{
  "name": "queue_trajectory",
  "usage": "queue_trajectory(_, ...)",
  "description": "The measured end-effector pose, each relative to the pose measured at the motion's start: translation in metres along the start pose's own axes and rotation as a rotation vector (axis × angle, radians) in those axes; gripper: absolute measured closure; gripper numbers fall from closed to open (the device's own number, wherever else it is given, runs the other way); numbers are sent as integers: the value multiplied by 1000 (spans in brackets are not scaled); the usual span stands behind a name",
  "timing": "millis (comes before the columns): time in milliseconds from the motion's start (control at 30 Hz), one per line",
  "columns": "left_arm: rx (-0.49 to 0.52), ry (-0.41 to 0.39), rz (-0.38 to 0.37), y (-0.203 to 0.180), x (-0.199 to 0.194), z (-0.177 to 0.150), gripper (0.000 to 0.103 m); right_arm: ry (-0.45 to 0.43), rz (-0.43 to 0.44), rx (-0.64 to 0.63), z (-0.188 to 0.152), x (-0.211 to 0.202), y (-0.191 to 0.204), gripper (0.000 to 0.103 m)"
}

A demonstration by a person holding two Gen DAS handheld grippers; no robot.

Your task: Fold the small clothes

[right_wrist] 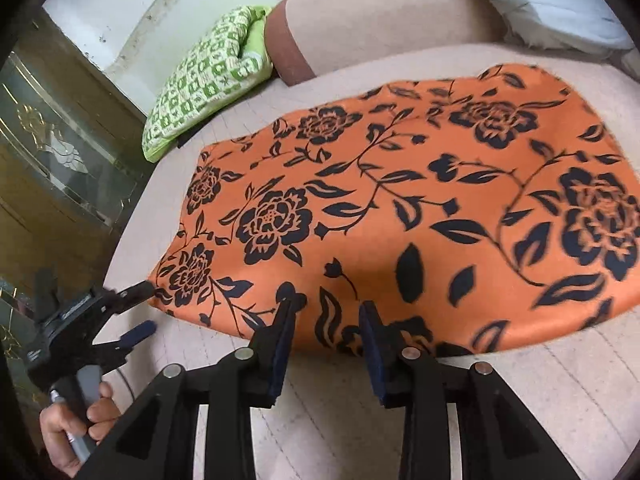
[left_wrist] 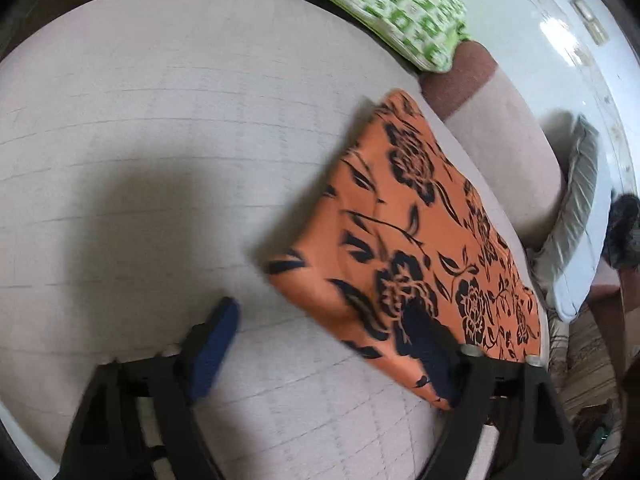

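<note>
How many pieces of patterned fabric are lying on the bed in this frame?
2. The orange floral cloth lies spread before both open grippers; the green checked cloth sits bunched at the bed's far edge. Others may lie out of view.

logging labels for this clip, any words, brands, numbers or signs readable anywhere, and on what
None can be read.
Orange floral cloth: only a black flower and leaf print, no text.
Green checked pillow: a pattern of squares, no letters.
Left gripper: a pale mark low on its body, too small and blurred to read.
Glass cabinet door: gold ornament only, no words.
Right gripper: no markings visible.
</note>
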State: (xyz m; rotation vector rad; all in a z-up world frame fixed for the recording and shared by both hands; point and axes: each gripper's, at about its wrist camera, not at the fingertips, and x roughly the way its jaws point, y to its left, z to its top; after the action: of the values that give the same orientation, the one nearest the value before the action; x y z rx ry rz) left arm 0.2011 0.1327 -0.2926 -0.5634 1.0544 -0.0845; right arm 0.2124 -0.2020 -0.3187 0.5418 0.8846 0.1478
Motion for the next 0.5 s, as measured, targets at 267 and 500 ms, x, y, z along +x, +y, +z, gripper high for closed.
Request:
queue_trajectory(267,74,-98,-72,-31,39,16,30,-86,30,64,14,-8,-9,66)
queue_trajectory(500,26,-70,-140,-27,53,33,76,-83,39,108,31,11,-13,69)
